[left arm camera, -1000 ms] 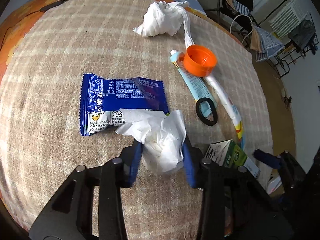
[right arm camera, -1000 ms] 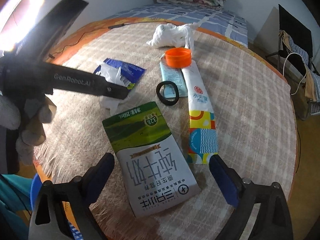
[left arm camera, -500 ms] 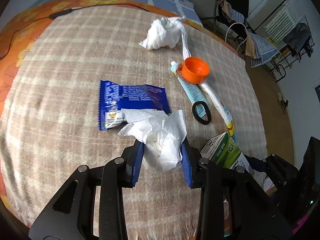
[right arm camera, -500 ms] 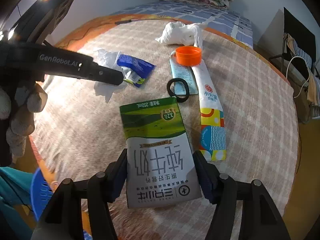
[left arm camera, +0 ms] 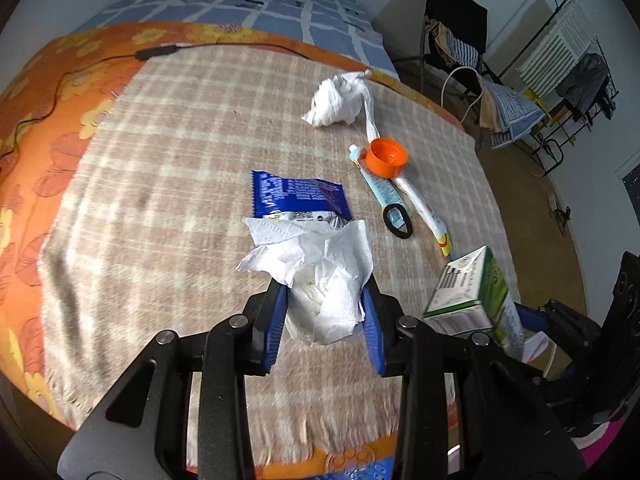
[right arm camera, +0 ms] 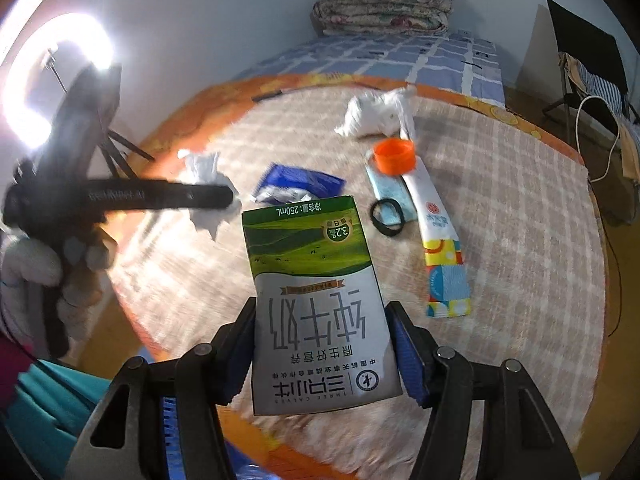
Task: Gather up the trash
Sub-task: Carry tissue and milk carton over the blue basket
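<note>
My left gripper [left arm camera: 325,312] is clamped on a crumpled white paper tissue [left arm camera: 320,276]; my right gripper [right arm camera: 324,354] is clamped on a green-and-white milk carton [right arm camera: 316,300], its long axis pointing away from me, apparently lifted above the checked blanket's [left arm camera: 192,128] near edge.

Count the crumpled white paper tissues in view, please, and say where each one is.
2. One crumpled white paper tissue is clamped between the left tongs, above the checked beige blanket. The other crumpled white tissue lies on the blanket's far side, beyond the orange plastic cap.
</note>
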Motion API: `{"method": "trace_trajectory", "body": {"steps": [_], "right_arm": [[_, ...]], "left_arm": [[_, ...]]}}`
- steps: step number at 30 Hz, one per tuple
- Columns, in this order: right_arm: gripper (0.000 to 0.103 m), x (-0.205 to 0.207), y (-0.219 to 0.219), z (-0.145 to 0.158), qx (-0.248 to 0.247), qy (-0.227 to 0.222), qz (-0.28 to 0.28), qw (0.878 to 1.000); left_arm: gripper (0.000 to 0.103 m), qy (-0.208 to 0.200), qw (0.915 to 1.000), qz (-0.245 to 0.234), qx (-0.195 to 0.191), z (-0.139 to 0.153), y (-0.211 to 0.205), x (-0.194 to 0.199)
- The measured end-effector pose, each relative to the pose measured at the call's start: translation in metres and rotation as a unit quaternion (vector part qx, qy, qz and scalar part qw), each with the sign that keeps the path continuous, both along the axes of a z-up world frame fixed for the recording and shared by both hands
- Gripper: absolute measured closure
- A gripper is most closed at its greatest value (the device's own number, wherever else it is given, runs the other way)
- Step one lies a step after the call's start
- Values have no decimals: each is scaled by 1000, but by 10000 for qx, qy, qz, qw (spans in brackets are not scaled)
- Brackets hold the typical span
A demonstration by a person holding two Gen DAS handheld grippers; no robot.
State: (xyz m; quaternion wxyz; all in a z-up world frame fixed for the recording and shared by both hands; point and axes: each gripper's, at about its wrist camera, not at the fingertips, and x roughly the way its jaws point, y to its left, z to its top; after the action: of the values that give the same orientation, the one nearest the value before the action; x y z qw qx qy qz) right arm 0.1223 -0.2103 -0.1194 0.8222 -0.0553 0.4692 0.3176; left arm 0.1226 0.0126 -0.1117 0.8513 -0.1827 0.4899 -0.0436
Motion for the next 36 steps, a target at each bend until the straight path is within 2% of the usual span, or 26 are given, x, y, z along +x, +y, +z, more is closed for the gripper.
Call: {"method": "trace_trajectory", "body": {"steps": [8,17,26,36], "right_arm": [[39,-47,9,29,235,-235,237,9992],[39,-99,6,49,463,-441,386,9972],[39,-145,-3,57,617,-488,523,9955],[39,-181,-5,46,517,-420,777,9947]], "left_arm": [[69,-272,9996,-6,-6,29,20,-49],[69,-545,9984,-156,65,53,28,-118],[69,-579,9976,-381,51,54,20,-182],[69,-394,9972,-635,-41,34,3,-222]]}}
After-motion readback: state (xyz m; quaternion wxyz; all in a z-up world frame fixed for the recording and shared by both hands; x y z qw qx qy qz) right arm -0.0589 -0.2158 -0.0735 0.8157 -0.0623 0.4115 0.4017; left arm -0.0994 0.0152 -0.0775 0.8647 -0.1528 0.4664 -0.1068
